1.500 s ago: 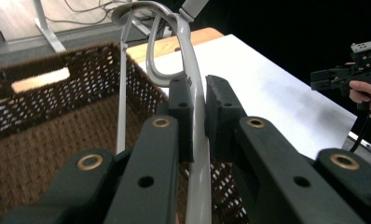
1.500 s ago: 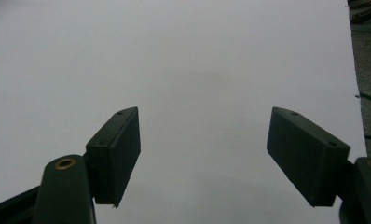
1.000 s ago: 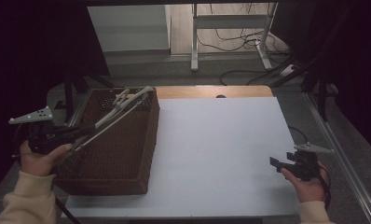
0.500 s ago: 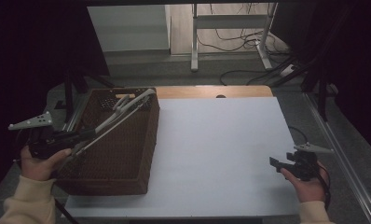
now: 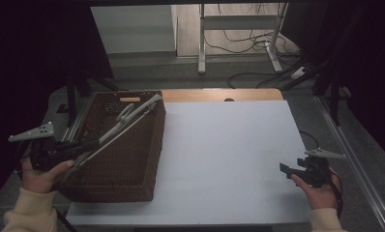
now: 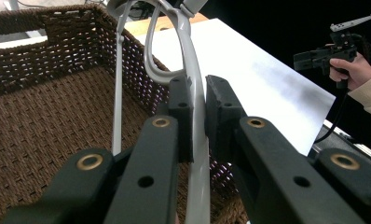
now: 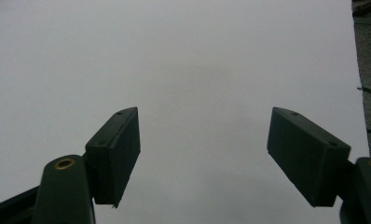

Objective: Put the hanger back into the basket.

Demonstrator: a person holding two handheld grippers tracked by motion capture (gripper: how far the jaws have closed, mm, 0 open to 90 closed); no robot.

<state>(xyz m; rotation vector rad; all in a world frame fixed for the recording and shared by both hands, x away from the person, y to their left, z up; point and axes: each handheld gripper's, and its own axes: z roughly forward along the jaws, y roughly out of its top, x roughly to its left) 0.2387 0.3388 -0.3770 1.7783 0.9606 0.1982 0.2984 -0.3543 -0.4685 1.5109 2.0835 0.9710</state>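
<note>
Long grey metal tongs (image 5: 127, 118) slant over a brown wicker basket (image 5: 154, 154) at the table's left. My left gripper (image 5: 91, 143) is shut on one arm of the tongs near their handle end, and their far tips reach the basket's back right corner. In the left gripper view the pads (image 6: 181, 116) pinch that grey arm of the tongs (image 6: 193, 65) above the basket's woven floor (image 6: 48, 107). My right gripper (image 5: 283, 169) is held near the table's front right, open; its jaws (image 7: 202, 140) have nothing between them above the white tabletop (image 7: 197, 56).
The white table (image 5: 229, 145) has a wooden strip (image 5: 219, 94) along its far edge. Behind it are grey floor, table legs and cables (image 5: 258, 72). The right hand and its gripper (image 6: 319, 56) appear far off in the left gripper view.
The left hand with the tongs has drifted slightly toward the near edge. The right hand has kept still.
</note>
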